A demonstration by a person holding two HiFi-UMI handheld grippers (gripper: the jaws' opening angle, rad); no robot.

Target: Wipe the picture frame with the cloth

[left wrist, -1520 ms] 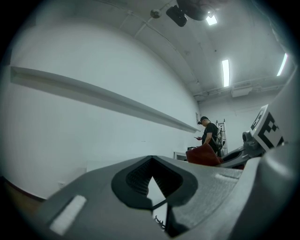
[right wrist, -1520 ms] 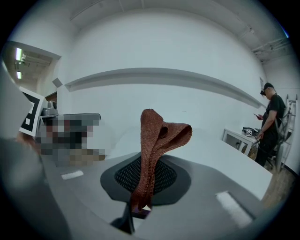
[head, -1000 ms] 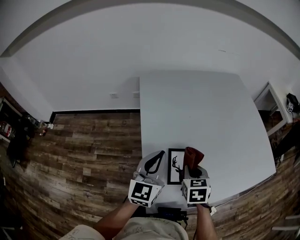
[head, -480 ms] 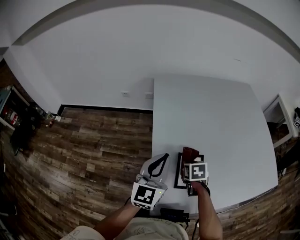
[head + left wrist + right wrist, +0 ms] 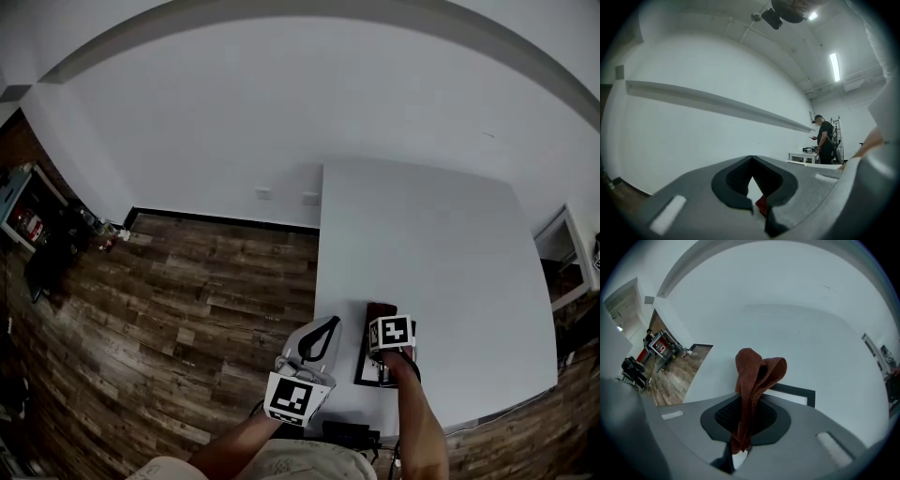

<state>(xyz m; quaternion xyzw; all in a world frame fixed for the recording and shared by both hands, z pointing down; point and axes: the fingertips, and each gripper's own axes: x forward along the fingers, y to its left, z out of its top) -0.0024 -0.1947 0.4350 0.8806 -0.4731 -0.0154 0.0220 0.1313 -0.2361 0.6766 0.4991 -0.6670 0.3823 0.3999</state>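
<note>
1. Right gripper [image 5: 749, 401] has its grey jaws clamped on the cloth [image 5: 754, 373]. The cloth is a rust-red strip of coarse knit. It rises between the dark ribbed pads and folds into a soft loop past the tips.
2. Left gripper [image 5: 752, 161] is closed as well, with nothing between its jaws. The black ridged linings meet at the tips and leave a small diamond-shaped gap behind them. In the head view it sits at the table's near left corner, just left of the frame.
3. Under the right gripper the picture frame [image 5: 362, 361] lies flat near the table's near edge. It is a thin, black, rectangular moulding around a white mount. Its long axis runs away from the person toward the wall. The right gripper view shows a far corner just beyond the jaws, with the cloth's loop over that far end. Whether the cloth touches the frame cannot be told.
4. The table [image 5: 441, 244] is smooth, matt white and rectangular, and its far edge reaches the wall.
5. Left of the table is a floor [image 5: 187, 300] of dark, streaky wood planks. The wall [image 5: 234, 112] is plain white, with two small socket plates [image 5: 265, 194] low down. A cluttered shelf [image 5: 28, 225] stands at the far left.
6. Far off in the left gripper view, a person [image 5: 826, 140] in dark clothes stands by a small white stand. A strip light [image 5: 834, 66] runs along the ceiling above.
</note>
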